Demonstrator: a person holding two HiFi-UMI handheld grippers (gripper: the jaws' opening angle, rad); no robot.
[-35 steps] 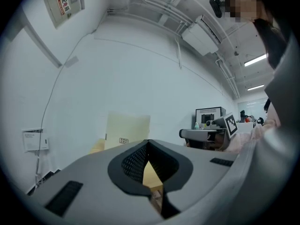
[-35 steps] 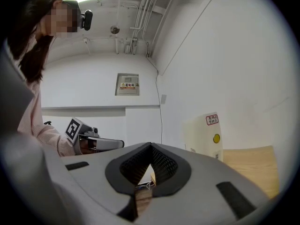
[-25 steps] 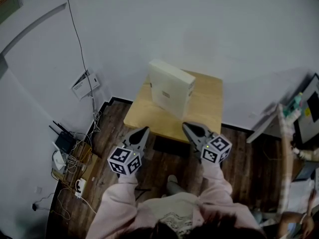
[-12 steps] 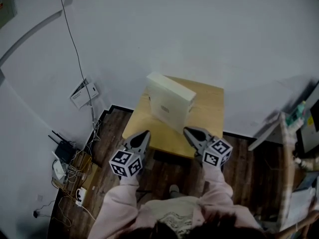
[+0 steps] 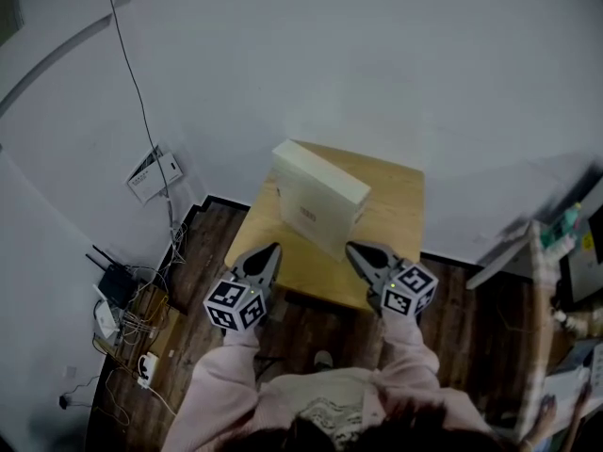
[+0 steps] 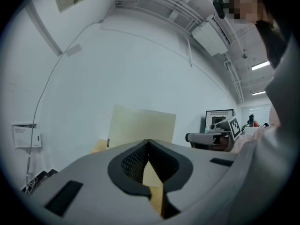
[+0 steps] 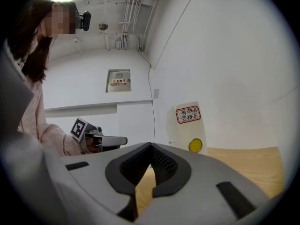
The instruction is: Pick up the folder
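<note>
The small wooden table (image 5: pixel 400 205) carries the white folder (image 5: pixel 316 201), which stands upright near the table's middle with 1 corner turned toward you. Your left gripper (image 5: pixel 273 250) and right gripper (image 5: pixel 351 249) hover at the near edge, both closed on nothing. Open the jaws before you reach it, and come in level from either side so the folder doesn't tip.

The folder (image 7: pixel 183 134) bears on its narrow side a red-framed label (image 7: pixel 188 114) with two rows of red Chinese characters, and a plate (image 7: pixel 118 81) on the wall (image 7: pixel 84 86) carries red characters, all too small to read surely.
</note>
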